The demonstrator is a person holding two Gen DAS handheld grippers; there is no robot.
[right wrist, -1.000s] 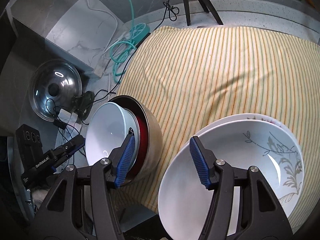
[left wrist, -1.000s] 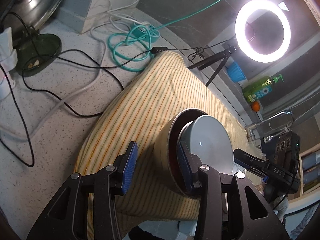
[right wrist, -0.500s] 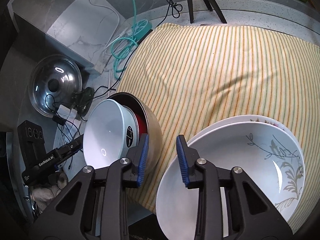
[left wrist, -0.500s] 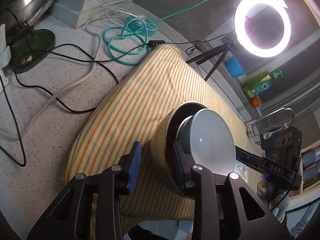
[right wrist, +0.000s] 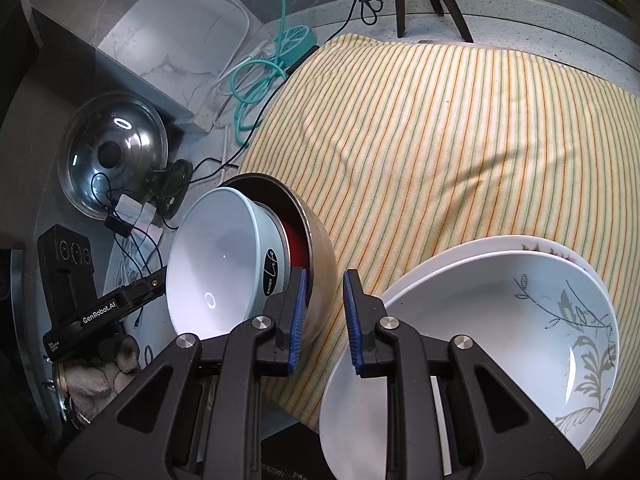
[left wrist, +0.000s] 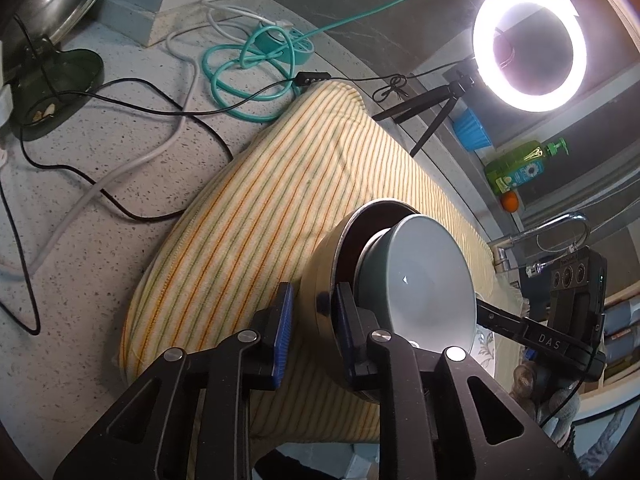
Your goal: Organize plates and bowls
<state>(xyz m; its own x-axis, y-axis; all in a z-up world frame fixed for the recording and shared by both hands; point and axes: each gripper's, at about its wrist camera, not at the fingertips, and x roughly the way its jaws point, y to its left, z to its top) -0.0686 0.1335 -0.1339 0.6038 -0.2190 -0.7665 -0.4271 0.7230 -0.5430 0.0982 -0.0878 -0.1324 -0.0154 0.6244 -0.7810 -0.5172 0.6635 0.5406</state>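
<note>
My left gripper (left wrist: 310,322) has its jaws closing on the wall of the steel bowl (left wrist: 320,276) — one blue pad outside the wall, the other inside the rim, both nearly against it. My right gripper (right wrist: 323,322) is also closing on that same steel bowl (right wrist: 320,280) from the opposite side: its left pad sits inside the rim, its right pad outside; I cannot tell whether either pair already presses the metal.

A pale blue bowl (right wrist: 216,268) is nested inside the steel bowl, tilted, lettering on its side; in the left wrist view it shows as a grey-blue bowl (left wrist: 416,280) standing proud of the rim. Both rest near the edge of a striped yellow cloth (right wrist: 440,128). Just beside them lies a white bowl with a leaf pattern (right wrist: 500,340), stacked on a flowered plate (right wrist: 560,250).

Outward — a glass pot lid (right wrist: 112,152), a coiled teal cable (left wrist: 248,76), a lit ring light (left wrist: 528,46) and a green soap bottle (left wrist: 520,166).
</note>
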